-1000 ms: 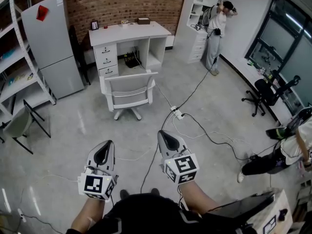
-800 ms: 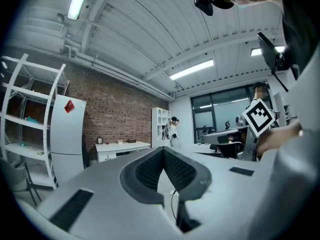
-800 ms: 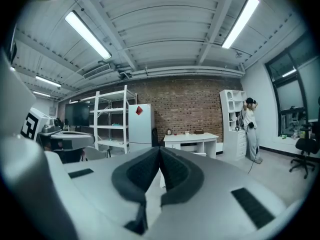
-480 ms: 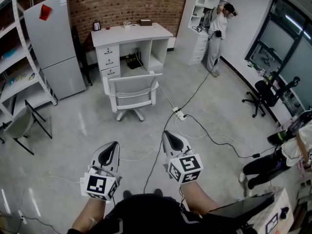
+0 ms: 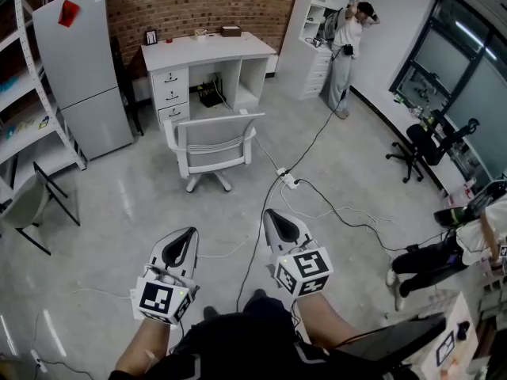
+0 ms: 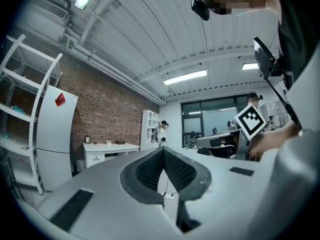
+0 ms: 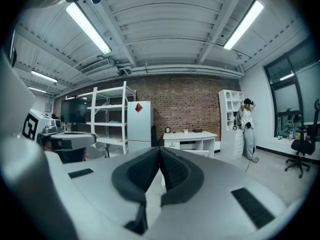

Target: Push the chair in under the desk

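While both grippers hover side by side low over the floor (image 5: 119, 204), well short of the chair (image 5: 210, 145): left gripper (image 5: 186, 236) jaws pressed together, nothing between; right gripper (image 5: 273, 218) jaws likewise closed, empty. White chair stands pulled out in front of the white desk (image 5: 207, 50), backrest toward the grippers, not under it. Desk against brick wall, grey fridge (image 5: 83, 62) at its left. Power strip (image 5: 287, 180) on floor between chair and right gripper
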Available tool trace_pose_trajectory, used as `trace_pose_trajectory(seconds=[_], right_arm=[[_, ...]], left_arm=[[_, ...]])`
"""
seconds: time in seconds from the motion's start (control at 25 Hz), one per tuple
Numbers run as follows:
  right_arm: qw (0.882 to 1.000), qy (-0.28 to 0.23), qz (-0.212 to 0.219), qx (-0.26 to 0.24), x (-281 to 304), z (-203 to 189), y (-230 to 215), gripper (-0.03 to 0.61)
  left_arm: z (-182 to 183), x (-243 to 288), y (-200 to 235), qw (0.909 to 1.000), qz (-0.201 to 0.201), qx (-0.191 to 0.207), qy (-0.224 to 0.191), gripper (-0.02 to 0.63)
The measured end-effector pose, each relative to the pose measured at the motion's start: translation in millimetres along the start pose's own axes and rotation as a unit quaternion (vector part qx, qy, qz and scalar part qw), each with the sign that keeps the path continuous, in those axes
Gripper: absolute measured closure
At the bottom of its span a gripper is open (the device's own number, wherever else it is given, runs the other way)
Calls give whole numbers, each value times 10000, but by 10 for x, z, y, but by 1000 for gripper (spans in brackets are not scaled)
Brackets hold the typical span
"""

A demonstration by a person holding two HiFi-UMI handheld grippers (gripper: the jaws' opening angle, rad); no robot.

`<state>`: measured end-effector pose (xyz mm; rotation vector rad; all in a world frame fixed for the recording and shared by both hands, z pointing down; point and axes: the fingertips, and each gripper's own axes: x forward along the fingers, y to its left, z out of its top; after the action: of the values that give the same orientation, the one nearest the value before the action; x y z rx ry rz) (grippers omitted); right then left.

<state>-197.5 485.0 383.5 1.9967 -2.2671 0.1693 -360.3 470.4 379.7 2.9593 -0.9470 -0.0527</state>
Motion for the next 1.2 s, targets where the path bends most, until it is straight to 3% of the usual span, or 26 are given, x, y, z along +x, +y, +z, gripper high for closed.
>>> trace_pose_trajectory(seconds=[0.4, 0.72, 0.84, 1.0, 1.2], right_arm=[[9996, -2, 265, -37, 428, 11, -52, 571], [9991, -81, 420, 45, 958, 128, -481, 571], [9988, -78, 468, 81, 1163, 144, -682, 571], [9984, -8, 564, 68, 1413, 149, -917, 571], [9974, 5, 715, 82, 1620, 140, -1206, 571]], left_arm=[[-133, 238, 172, 9994, -181, -34, 291, 606], [-68, 794, 300, 9991, -359, -102, 197, 606], [-90, 1051, 372, 9990, -291, -250, 208, 606], [-95, 1387, 420, 9994, -267, -124, 187, 606], [-68, 1742, 564, 9990, 43, -439, 59, 606]])
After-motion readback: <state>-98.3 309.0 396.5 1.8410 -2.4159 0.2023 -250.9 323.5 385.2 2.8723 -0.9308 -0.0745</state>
